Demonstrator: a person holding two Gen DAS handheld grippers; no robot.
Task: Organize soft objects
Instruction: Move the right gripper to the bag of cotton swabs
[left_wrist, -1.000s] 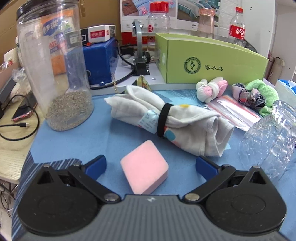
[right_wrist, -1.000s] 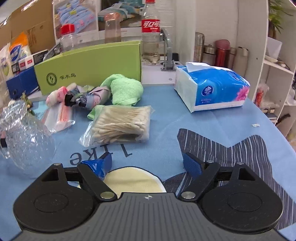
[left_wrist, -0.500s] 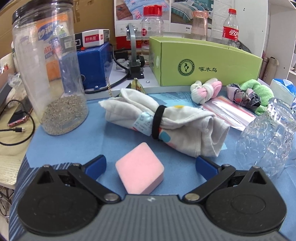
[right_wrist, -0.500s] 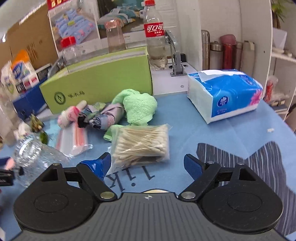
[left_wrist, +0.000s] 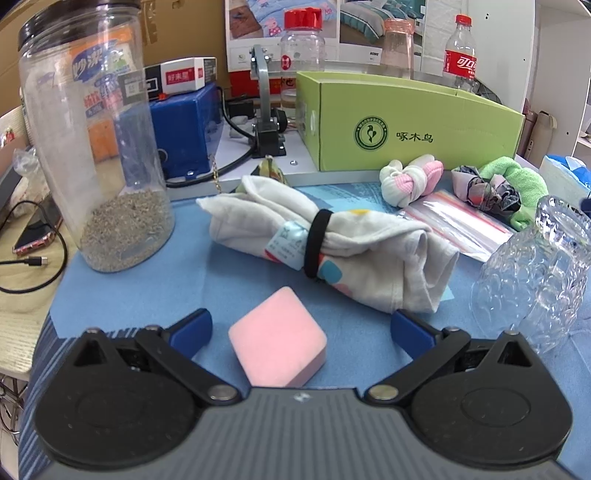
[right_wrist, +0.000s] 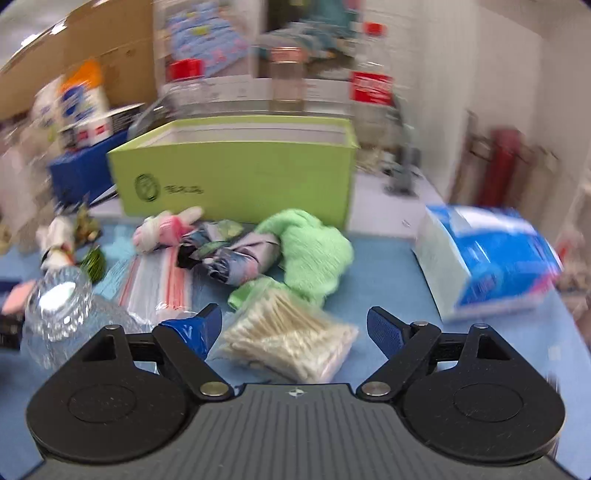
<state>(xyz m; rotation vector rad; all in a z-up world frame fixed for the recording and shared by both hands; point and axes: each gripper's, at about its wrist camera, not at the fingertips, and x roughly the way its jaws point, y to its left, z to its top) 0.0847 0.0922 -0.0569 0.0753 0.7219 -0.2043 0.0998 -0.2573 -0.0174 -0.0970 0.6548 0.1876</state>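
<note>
Since a second ago the right hand-held gripper (right_wrist: 294, 330) has swung forward over the swab bag (right_wrist: 291, 341), its view blurred; the left hand-held gripper (left_wrist: 301, 330) has barely shifted. On the blue desk (left_wrist: 147, 280), left to right: a jar (left_wrist: 92, 147), rolled cloth (left_wrist: 325, 240), socks (left_wrist: 410, 181), green towel (right_wrist: 314, 251), tissue pack (right_wrist: 491, 266), with a green box (right_wrist: 236, 170) behind. Both hand-held grippers are spread wide, holding nothing; a pink sponge (left_wrist: 279, 349) sits between the left one's fingers, untouched.

Two jars (left_wrist: 92, 140), one glass (left_wrist: 532, 273) (lying down), one sponge (left_wrist: 277, 340).
</note>
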